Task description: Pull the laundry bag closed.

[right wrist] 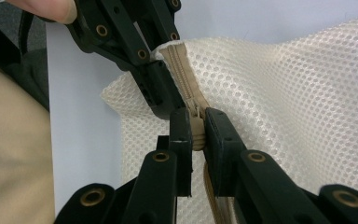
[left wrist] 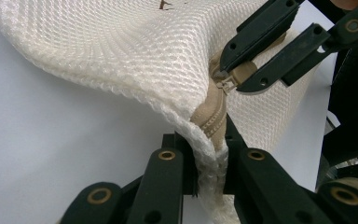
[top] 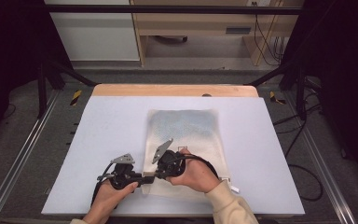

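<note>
A pale bench (top: 121, 126) is standing on grey carpet (top: 28, 140) — wooden cabinets (top: 196, 28) are lining the far wall, black cables (top: 268, 42) hanging beside them.

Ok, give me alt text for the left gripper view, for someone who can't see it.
The left gripper is shut on the edge of a cream mesh laundry bag, pinching it beside the tan zipper. Just beyond, the right gripper is shut on the zipper pull, over a pale table.

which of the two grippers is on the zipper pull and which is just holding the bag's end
The right gripper pinches the zipper pull. The left gripper clamps the mesh bag at its corner, where the zipper tape ends.
</note>
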### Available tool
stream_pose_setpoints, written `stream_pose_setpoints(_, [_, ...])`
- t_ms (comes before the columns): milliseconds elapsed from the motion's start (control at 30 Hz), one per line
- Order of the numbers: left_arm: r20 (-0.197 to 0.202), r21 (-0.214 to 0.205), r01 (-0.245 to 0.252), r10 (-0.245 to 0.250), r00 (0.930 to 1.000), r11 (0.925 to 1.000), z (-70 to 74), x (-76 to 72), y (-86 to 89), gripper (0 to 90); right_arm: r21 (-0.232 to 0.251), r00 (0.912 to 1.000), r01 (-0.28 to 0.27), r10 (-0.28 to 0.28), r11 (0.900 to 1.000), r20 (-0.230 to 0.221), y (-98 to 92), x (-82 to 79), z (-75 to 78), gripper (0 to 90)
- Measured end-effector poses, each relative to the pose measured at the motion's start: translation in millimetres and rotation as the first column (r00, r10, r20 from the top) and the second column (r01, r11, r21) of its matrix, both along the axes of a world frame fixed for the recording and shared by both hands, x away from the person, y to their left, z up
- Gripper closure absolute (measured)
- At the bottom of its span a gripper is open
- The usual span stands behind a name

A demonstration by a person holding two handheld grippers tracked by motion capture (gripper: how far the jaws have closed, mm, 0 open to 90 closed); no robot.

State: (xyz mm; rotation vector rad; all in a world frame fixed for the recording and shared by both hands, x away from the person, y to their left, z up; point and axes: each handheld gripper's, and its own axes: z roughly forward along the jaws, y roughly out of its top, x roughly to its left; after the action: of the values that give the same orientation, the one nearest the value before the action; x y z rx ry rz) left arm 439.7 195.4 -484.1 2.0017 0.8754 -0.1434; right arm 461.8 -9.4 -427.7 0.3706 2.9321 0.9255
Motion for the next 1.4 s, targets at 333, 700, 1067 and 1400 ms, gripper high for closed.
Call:
stream_pose_setpoints(333, [0.004,0.002,0.01,-0.01,0.9999,0.9999,0.0,-1.0,-1.7,82.8,-0.004,0.9999,0.01,-0.01,0.9999,-0.005,-7.0,-0.5,-1.1,81.9])
stream_pose_setpoints(700, [0.012,0.004,0.014,-0.014,0.9998,0.9999,1.2,-1.8,-2.9,82.8,-0.01,0.9998,0.019,-0.019,0.9998,0.0,-10.4,-1.9,-0.1,81.9])
stream_pose_setpoints(1067, [0.014,-0.006,0.014,-0.014,0.9998,0.9999,2.4,-2.1,-2.8,82.8,-0.017,0.9995,0.032,-0.032,0.9993,0.002,-17.0,-1.7,1.8,81.9])
stream_pose_setpoints(1400, [0.014,-0.011,0.016,-0.015,0.9998,0.9998,2.9,-2.4,-2.7,82.8,-0.019,0.9988,0.048,-0.048,0.9987,0.006,-23.0,-2.2,3.0,81.9])
